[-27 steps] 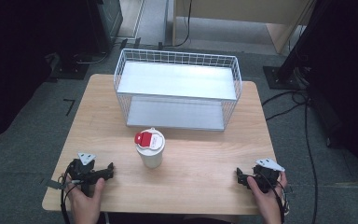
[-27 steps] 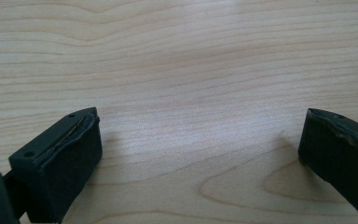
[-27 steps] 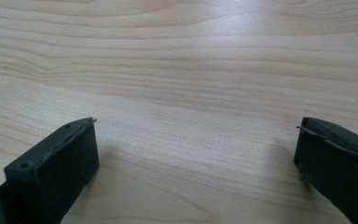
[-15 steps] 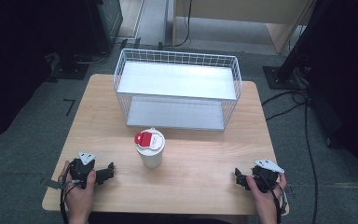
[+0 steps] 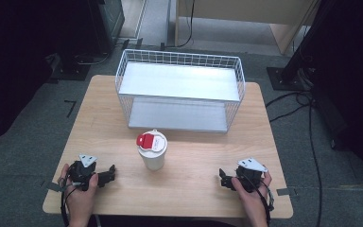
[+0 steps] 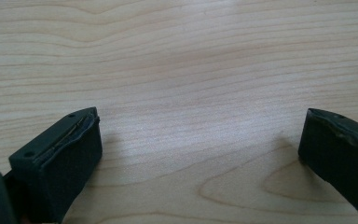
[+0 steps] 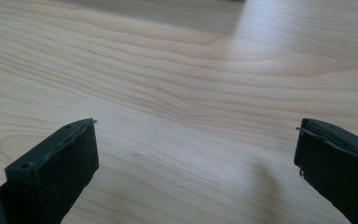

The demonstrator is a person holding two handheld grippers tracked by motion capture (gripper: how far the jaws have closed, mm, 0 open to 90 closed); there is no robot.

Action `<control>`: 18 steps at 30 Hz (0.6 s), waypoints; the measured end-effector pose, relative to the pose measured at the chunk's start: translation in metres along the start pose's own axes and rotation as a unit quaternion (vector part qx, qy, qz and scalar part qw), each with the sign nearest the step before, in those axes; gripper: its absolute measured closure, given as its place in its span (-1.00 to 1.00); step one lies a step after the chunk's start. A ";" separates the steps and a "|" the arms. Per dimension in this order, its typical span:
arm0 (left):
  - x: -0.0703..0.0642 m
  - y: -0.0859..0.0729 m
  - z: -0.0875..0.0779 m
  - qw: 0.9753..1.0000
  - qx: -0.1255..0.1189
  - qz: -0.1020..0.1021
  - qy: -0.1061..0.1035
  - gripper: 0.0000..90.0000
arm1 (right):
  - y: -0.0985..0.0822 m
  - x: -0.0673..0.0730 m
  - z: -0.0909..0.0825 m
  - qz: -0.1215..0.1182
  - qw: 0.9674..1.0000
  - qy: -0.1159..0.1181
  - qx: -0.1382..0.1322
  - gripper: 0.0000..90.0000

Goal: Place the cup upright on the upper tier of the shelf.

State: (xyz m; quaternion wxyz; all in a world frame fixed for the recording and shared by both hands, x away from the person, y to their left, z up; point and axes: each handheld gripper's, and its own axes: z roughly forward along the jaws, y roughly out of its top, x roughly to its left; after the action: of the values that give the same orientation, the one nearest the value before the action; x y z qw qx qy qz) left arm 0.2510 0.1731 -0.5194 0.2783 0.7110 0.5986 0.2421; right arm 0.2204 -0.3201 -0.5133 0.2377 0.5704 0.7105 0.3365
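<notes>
Over the last second little has changed on the table: the white cup with its red-and-white lid stands in the same spot, upright near the middle of the wooden table, just in front of the wire basket, and the basket has not shifted either. What has moved, slightly, is our left gripper: it has slid back a touch toward the near edge and now rests low at the table's near left corner, pointing roughly toward the cup. Our right gripper sits much as it did, at the near right, also aimed inward. In the left gripper view the left gripper has its jaws spread wide over bare wood grain with nothing between them; in the right gripper view the right gripper likewise stands wide apart over bare wood, gripping nothing. Both are well apart from the cup, one on each side of it. We read this as the very start of the work: the hands have settled into a ready pose and nothing has been picked up. Since the cup is the one loose thing within reach and the basket stands open behind it, we judge that the likely job is to take hold of the cup and set it on a basket shelf. The next move calls for one gripper to travel in toward the cup's side, level and with the jaws kept wide enough to straddle it.
</notes>
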 end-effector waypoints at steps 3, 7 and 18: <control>0.000 0.000 0.000 1.000 0.000 0.000 0.000 -1.00 | 0.005 0.011 0.002 -0.012 1.000 0.011 -0.005 -1.00; 0.000 0.000 0.000 1.000 0.000 0.000 0.000 -1.00 | 0.012 0.025 0.004 -0.019 0.999 0.026 -0.010 -1.00; 0.000 0.000 0.000 1.000 0.000 0.000 0.000 -1.00 | 0.031 0.051 0.009 -0.034 0.998 0.056 -0.024 -1.00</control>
State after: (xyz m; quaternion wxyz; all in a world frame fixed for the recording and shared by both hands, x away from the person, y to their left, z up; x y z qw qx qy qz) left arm 0.2510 0.1731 -0.5194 0.2784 0.7111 0.5985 0.2420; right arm 0.2355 -0.2653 -0.4940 0.2229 0.5202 0.7333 0.3767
